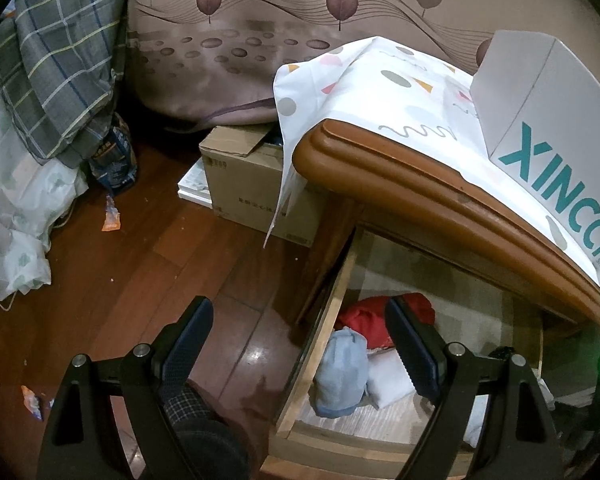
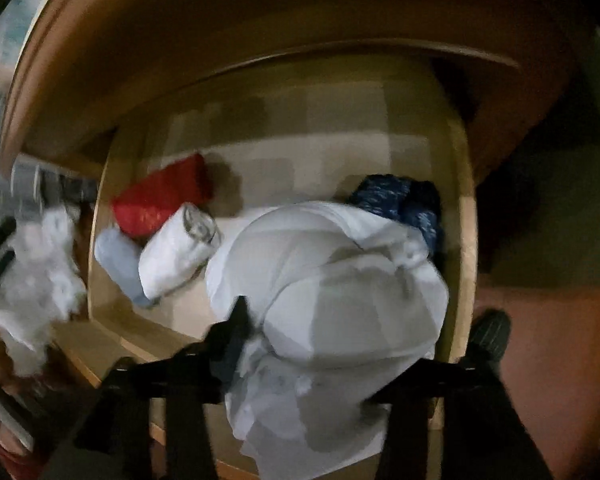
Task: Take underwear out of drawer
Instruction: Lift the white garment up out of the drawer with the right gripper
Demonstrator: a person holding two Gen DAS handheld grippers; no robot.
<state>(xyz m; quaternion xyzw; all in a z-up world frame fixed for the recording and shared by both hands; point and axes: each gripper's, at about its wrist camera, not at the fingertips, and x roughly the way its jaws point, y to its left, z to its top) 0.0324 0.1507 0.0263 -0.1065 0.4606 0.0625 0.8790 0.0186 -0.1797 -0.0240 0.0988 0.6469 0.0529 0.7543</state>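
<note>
The open wooden drawer (image 1: 326, 344) (image 2: 466, 240) holds rolled garments: a red one (image 1: 374, 314) (image 2: 162, 200), a light blue one (image 1: 342, 372) (image 2: 118, 262), a white roll (image 1: 390, 380) (image 2: 178, 248) and a dark blue speckled one (image 2: 400, 200). My right gripper (image 2: 320, 344) is shut on a large white piece of underwear (image 2: 340, 292), which hangs bunched over the drawer and hides the right finger. My left gripper (image 1: 298, 344) is open and empty, straddling the drawer's left edge above the floor.
The nightstand top (image 1: 440, 196) overhangs the drawer and carries a patterned cloth and a white XINCCI shoe box (image 1: 548, 120). A cardboard box (image 1: 252, 176) stands on the wooden floor behind. Bedding (image 1: 24, 152) piles at the left. A blurred white cloth (image 2: 36, 284) lies left of the drawer.
</note>
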